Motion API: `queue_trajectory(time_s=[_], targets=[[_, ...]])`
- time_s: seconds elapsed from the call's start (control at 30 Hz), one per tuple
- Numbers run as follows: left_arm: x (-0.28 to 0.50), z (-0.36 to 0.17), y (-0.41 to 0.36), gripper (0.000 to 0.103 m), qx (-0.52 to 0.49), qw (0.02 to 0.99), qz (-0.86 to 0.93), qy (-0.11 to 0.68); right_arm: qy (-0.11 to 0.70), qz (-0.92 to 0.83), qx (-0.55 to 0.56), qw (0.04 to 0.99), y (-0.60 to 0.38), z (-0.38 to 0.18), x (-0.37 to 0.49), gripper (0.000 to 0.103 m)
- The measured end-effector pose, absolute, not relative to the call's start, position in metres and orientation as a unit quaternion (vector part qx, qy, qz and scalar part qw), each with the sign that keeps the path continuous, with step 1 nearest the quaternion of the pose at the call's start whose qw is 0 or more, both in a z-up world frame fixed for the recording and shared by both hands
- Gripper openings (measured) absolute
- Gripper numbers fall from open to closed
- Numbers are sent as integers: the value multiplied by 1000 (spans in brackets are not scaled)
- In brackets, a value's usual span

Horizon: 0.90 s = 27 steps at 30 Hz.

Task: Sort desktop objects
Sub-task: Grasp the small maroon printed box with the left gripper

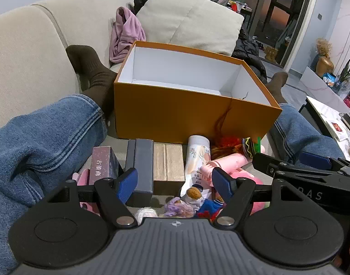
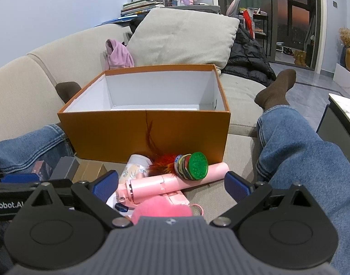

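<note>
While both grippers' fingers stand apart, beige sofa bears orange box, glass balcony door behind.

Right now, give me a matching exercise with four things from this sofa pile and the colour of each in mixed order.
Things:
1. open box
2. folding fan
3. round studded disc
4. narrow upright case

Colours:
a. green
b. dark grey
c. orange outside, white inside
d. pink

Pairs: 1-c, 2-d, 3-a, 4-b

Both the left claw and the right claw hover open above the pile, holding nothing.
</note>
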<state>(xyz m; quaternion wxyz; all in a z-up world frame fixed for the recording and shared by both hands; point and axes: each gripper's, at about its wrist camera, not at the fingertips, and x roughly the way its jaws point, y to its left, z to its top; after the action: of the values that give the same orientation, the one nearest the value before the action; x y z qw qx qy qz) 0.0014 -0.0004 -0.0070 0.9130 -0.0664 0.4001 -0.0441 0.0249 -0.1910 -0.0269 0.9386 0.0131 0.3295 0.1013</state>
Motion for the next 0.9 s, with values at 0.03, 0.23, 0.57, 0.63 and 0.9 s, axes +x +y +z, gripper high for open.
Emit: queue_trajectory(time_s=[0.03, 0.23, 0.57, 0.63, 0.9], targets=[[1, -7, 0, 84, -67, 913, -44, 400, 330, 101, 13, 939, -191, -27, 25, 99], [2, -7, 0, 84, -65, 912, -44, 403, 332, 106, 16, 937, -190, -28, 26, 99], [6, -4, 15, 68, -66, 904, -44, 421, 350, 129, 22, 928, -190, -30, 31, 75], [8, -4, 20, 61, -64, 902, -39, 426, 360, 144, 20, 922, -186, -31, 33, 67], [13, 5, 50, 48, -57, 902, -3, 429, 386, 238, 9, 891, -153, -29, 50, 49]])
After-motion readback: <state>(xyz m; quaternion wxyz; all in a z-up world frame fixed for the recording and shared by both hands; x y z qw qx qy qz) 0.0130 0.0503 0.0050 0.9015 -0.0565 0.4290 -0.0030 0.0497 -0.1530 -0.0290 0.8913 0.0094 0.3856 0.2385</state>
